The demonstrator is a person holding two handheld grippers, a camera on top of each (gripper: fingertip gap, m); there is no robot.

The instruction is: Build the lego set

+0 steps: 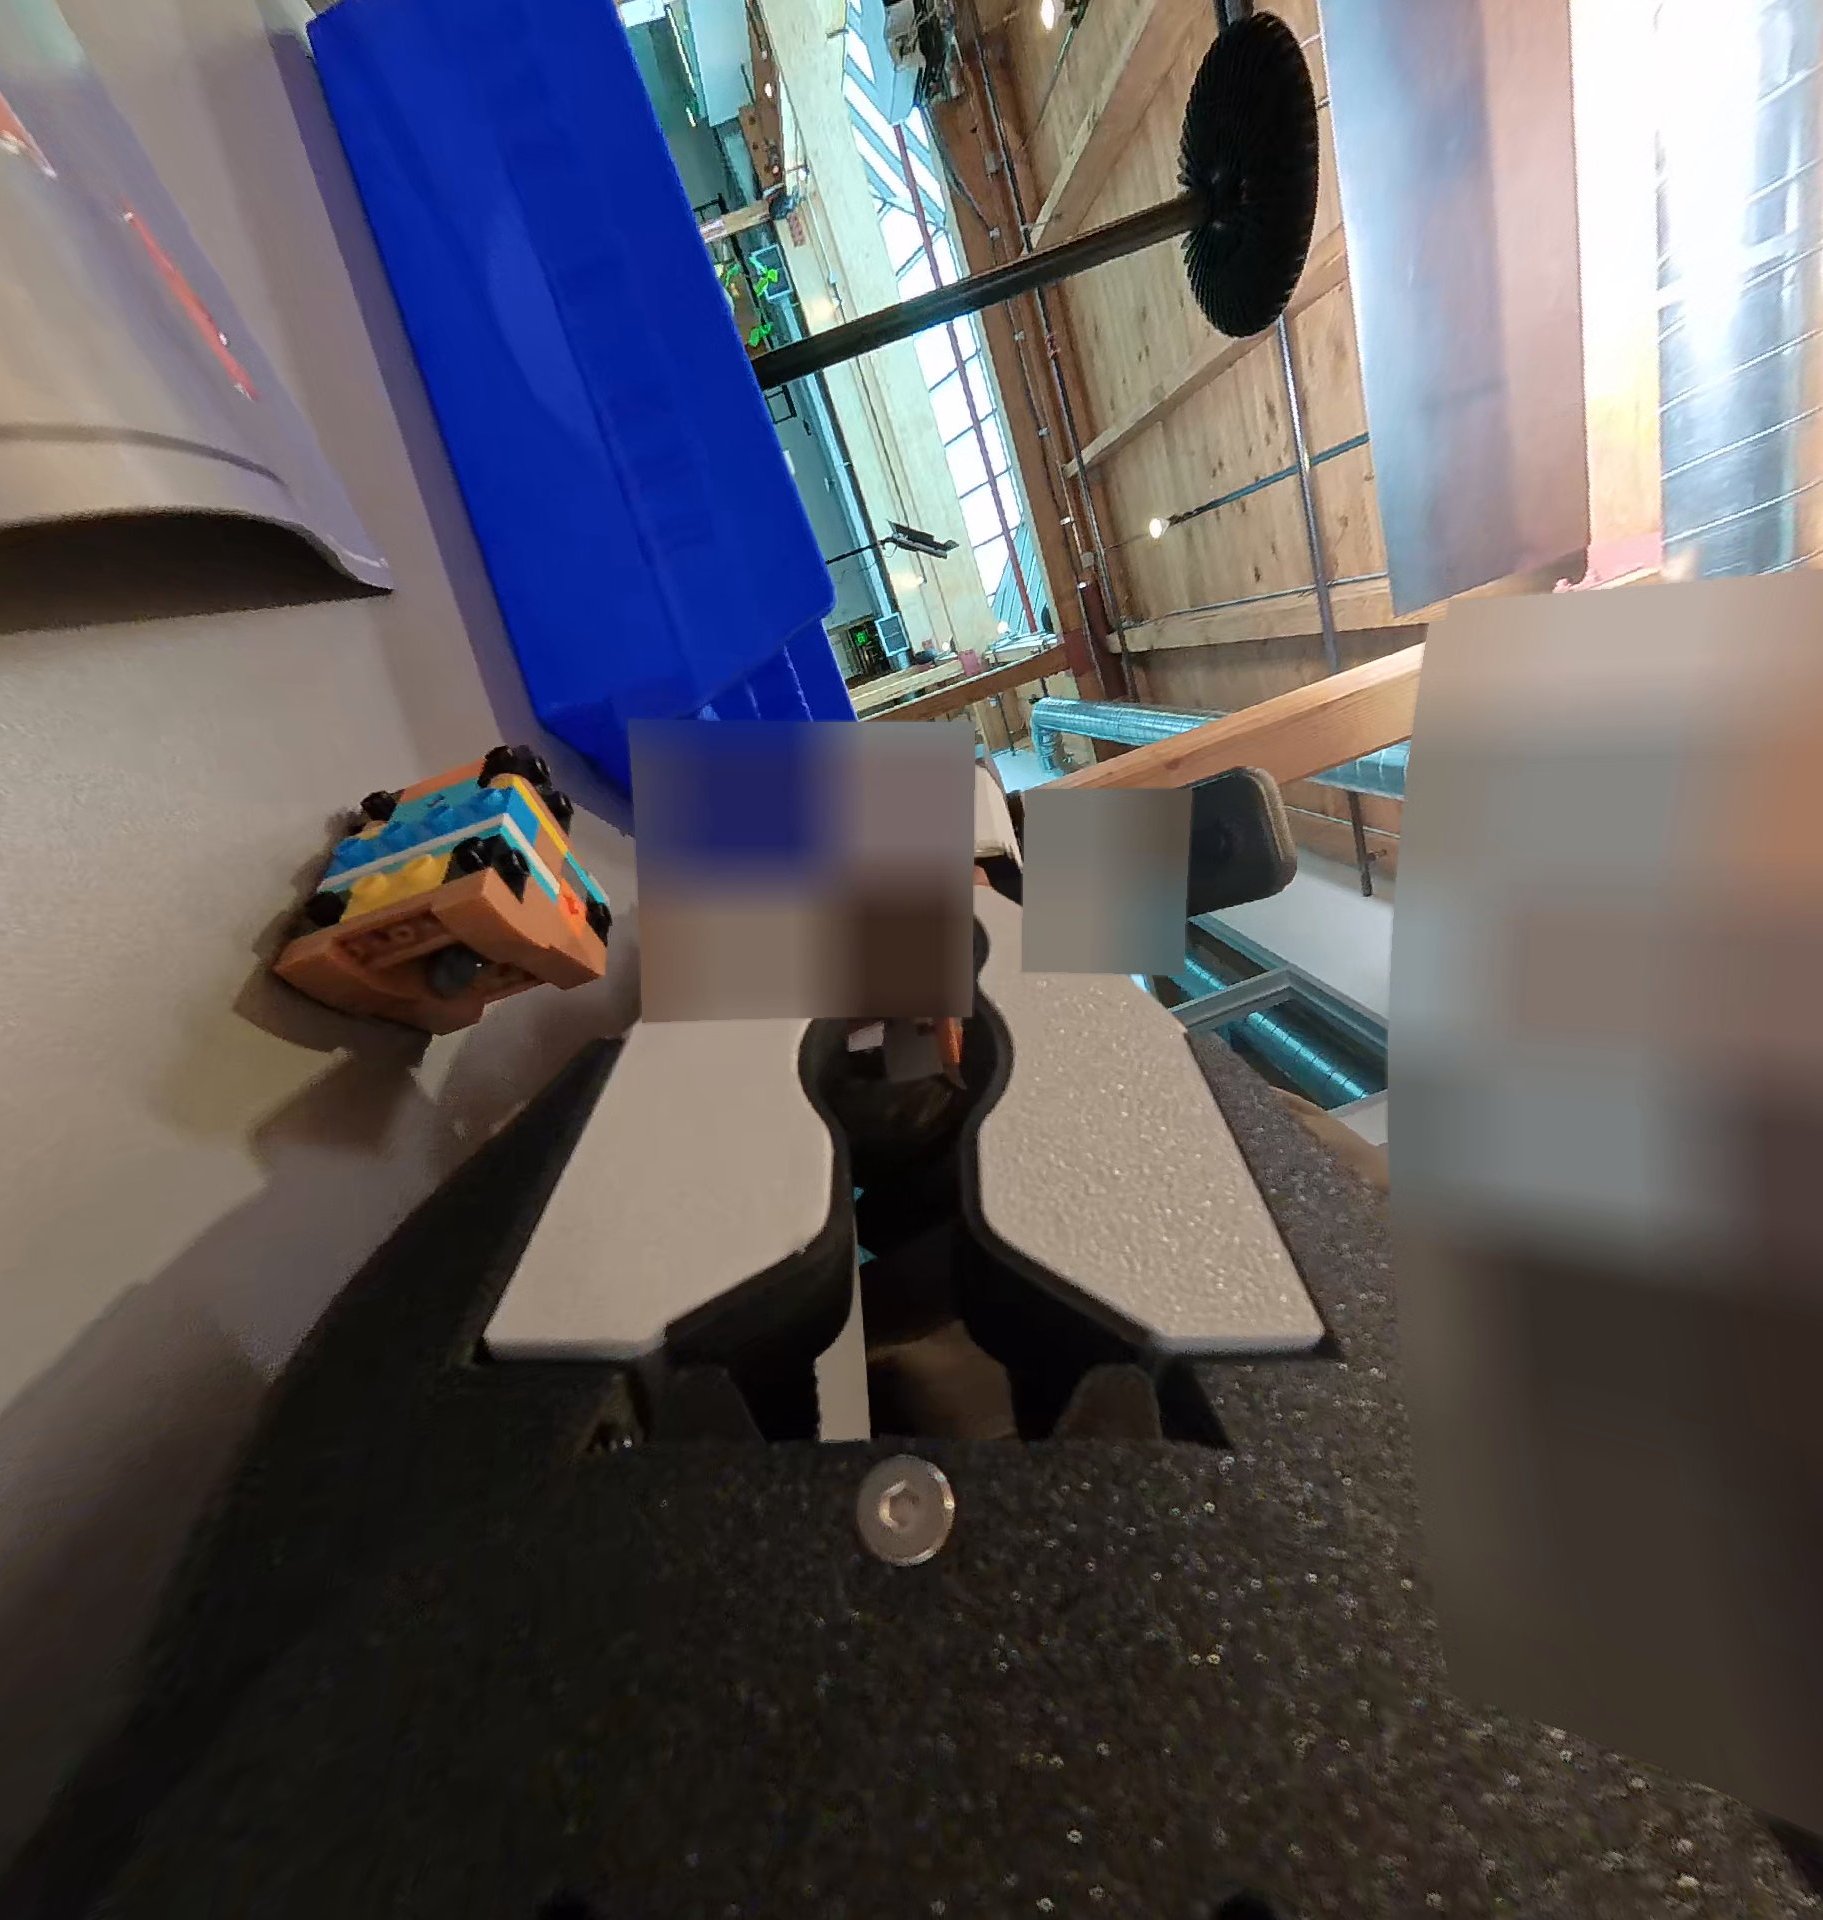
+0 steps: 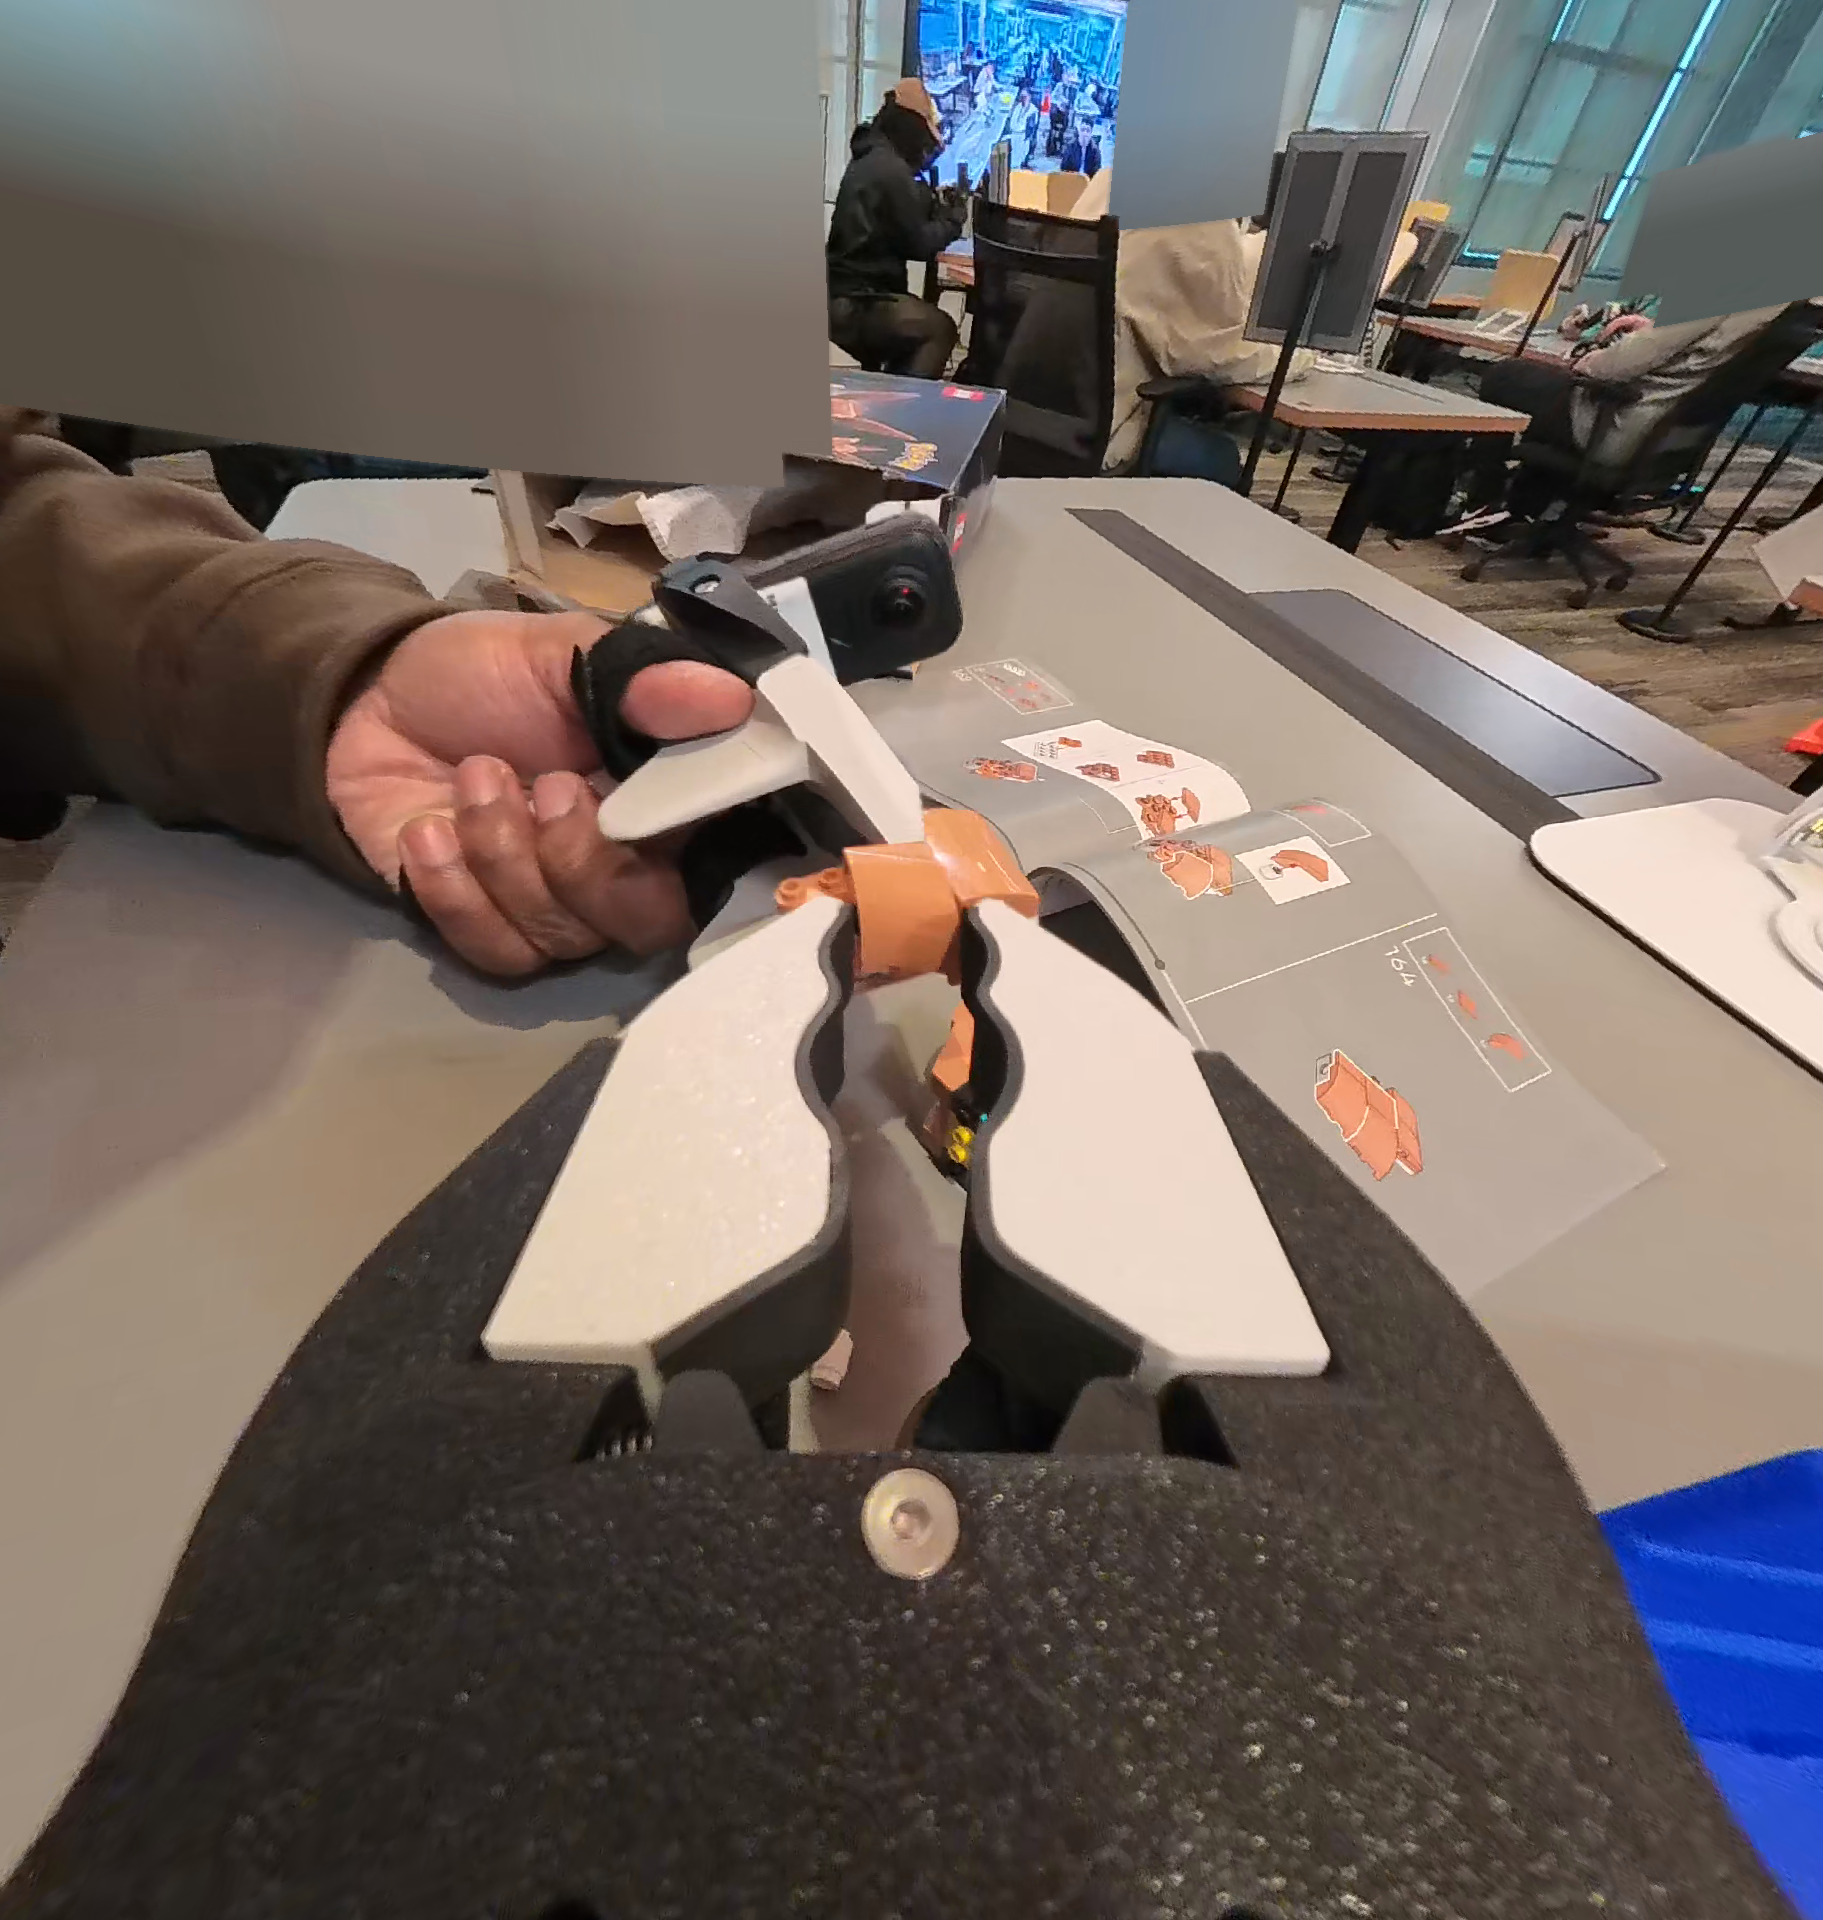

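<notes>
In the right wrist view, the right gripper (image 2: 902,925) sat at the centre of the frame with its grey fingers (image 2: 709,1132) closed in on an orange lego piece (image 2: 902,909), pinching it at the tips above the grey table (image 2: 211,1039). More orange brick with a few yellow studs showed lower down in the gap between the fingers. Coming in from the upper left, the left gripper (image 2: 891,821) reached the top of the same orange piece; one white finger (image 2: 845,743) touched it, and a second white finger (image 2: 699,795) splayed out to the left, so those tongs looked parted there. A person's hand (image 2: 491,758) in a brown sleeve (image 2: 148,634) held that tool at the left of the frame.

An open instruction booklet (image 2: 1302,977) lay on the table right of centre, pages curled. A lego box (image 2: 922,436) stood behind, in the upper middle, and a blue bin (image 2: 1759,1662) filled the lower right corner.

The left wrist view was tipped sideways. Its own grey fingers (image 1: 678,1174) ran up the middle with a gap between them, but blurred patches covered the tips, so I could not tell from there what they touched. A small multicoloured lego build (image 1: 450,899) of orange, blue and yellow bricks sat on the table at the left, just beside the blue bin (image 1: 574,364) in the upper left.
</notes>
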